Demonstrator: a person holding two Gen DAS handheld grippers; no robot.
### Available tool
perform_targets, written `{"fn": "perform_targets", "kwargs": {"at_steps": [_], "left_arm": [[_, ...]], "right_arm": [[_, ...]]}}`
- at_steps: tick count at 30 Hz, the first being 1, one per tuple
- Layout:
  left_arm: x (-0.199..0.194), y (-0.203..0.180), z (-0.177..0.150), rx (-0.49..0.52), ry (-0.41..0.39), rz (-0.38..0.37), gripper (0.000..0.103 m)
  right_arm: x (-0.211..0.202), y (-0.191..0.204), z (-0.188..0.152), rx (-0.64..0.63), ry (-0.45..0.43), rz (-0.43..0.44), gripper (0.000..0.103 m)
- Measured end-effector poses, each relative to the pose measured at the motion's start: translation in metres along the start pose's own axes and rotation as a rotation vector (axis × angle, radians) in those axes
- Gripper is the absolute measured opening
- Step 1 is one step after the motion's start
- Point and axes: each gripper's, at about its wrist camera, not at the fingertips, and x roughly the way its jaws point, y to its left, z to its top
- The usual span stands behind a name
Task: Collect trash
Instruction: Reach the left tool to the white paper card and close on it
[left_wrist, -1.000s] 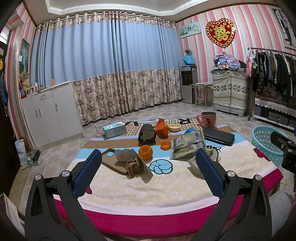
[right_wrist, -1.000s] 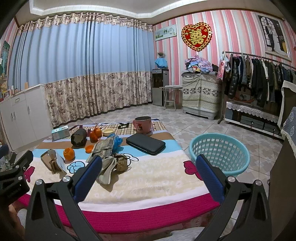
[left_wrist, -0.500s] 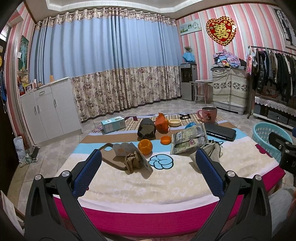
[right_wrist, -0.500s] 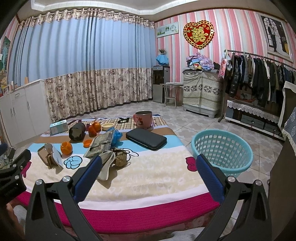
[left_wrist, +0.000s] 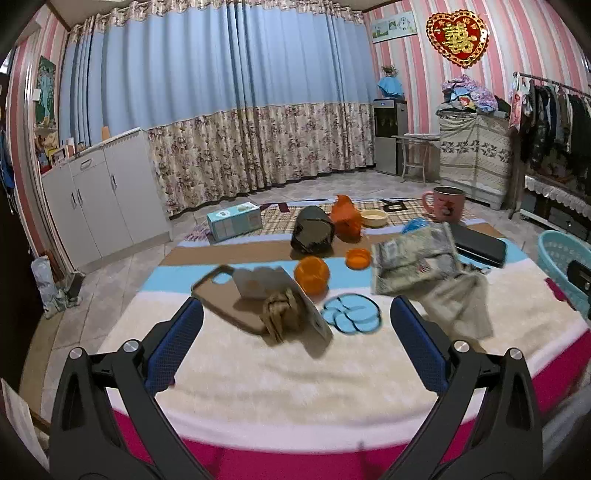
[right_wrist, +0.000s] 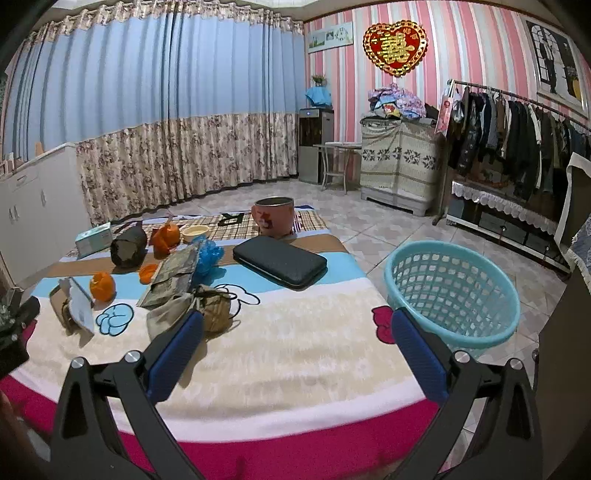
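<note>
Trash lies in a loose heap on the blanket-covered bench (left_wrist: 258, 373), past both of your grippers. Your left gripper (left_wrist: 295, 325) is wide open and holds nothing; a crumpled brown paper (left_wrist: 280, 314) sits just above the gap between its fingers, in the middle of the left wrist view. It rests on a brown phone case (left_wrist: 221, 295) with a white card (left_wrist: 310, 314) leaning over it. Your right gripper (right_wrist: 297, 326) is wide open and empty too. A crumpled tan bag (right_wrist: 216, 306) lies just beside its left finger (right_wrist: 177, 350), at centre-left of the right wrist view.

Farther back you have two orange cups (left_wrist: 312, 273), an orange bag (left_wrist: 345, 218), a dark lump (left_wrist: 312, 230), a flat food wrapper (left_wrist: 413, 254) and a blue plastic wad (right_wrist: 208, 256). One black case (right_wrist: 280, 260), one pink mug (right_wrist: 273, 216), one small bowl (right_wrist: 195, 232) and one tissue box (left_wrist: 234, 221) also sit there.

One teal basket (right_wrist: 452, 291) stands on the floor at the right of the right wrist view, just off the bench edge. Nothing blocks it.
</note>
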Motion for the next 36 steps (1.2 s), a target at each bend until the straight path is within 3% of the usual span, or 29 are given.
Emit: {"fn": "perform_targets", "kwargs": {"at_steps": [7,14,18,22,25,28,30,34,36], "left_arm": [[0.054,0.005,0.024,-0.008,0.058,0.035,0.098],[0.105,0.004,0.026,-0.002,0.129,0.067,0.098],[0.120,0.008,0.018,-0.004,0.161,0.076,0.098],[0.134,0.012,0.019,-0.001,0.194,0.077,0.097],[0.139,0.010,0.021,0.020,0.201,0.095,0.092],[0.148,0.004,0.022,0.036,0.226,0.072,0.076],[0.152,0.001,0.023,0.040,0.241,0.057,0.060],[0.149,-0.002,0.024,0.051,0.234,0.058,0.045],[0.144,0.001,0.025,0.041,0.229,0.032,0.026]], "right_arm": [[0.036,0.004,0.025,0.003,0.014,-0.006,0.099],[0.072,0.021,0.042,-0.025,0.069,-0.012,0.099],[0.083,0.016,0.038,0.005,0.075,-0.027,0.099],[0.097,0.006,0.030,0.051,0.141,-0.023,0.099],[0.104,0.005,0.028,0.055,0.163,-0.018,0.099],[0.109,0.007,0.027,0.041,0.175,-0.021,0.099],[0.110,0.007,0.025,0.040,0.182,-0.020,0.099],[0.109,0.007,0.025,0.047,0.176,-0.008,0.099],[0.108,0.008,0.025,0.047,0.171,-0.006,0.099]]}}
